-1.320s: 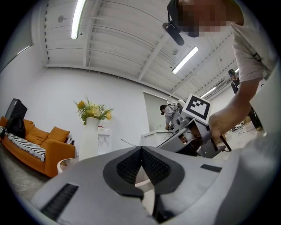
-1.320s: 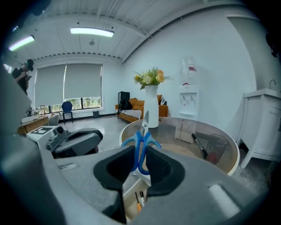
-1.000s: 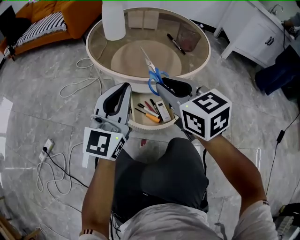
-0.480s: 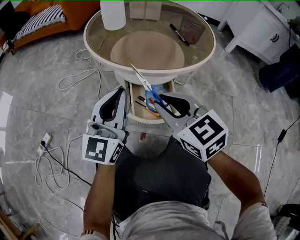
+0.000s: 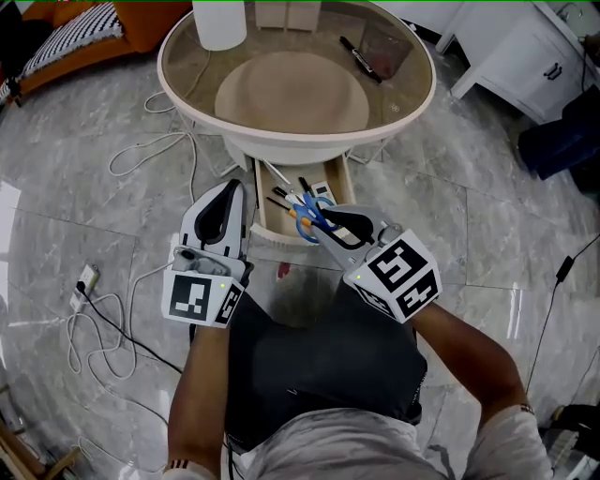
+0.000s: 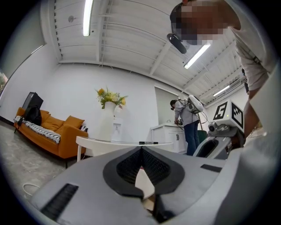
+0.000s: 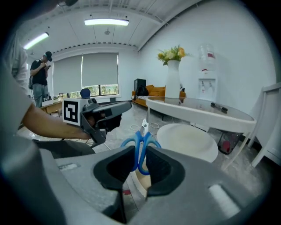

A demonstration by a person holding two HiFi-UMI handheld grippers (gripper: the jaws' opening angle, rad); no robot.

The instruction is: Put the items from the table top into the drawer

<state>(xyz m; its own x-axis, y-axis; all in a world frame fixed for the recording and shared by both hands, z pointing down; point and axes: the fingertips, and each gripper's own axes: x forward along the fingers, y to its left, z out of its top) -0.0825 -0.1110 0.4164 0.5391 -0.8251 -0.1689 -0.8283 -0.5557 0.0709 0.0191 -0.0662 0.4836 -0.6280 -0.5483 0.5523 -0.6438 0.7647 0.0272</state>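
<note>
From where I stand, the right gripper (image 5: 317,223) is clamped on the blue-handled steel scissors (image 5: 307,210), its pads pressing on the two finger loops (the right gripper view shows the loops squeezed between the black pads). The scissors hang over the open cream drawer (image 5: 259,208) under the round glass-topped table with a cream rim (image 5: 281,142), blades pointing toward the table. Whether they touch what lies in the drawer I cannot tell. Several pens (image 5: 281,202) and a small white box (image 5: 325,193) lie inside. The left gripper (image 5: 234,189) sits just beside the drawer's left wall, jaws closed tip to tip with nothing between them. On the table top a black marker pen (image 5: 360,59) lies near the far right edge, and a tall white vase (image 5: 219,26) stands at the far left.
</note>
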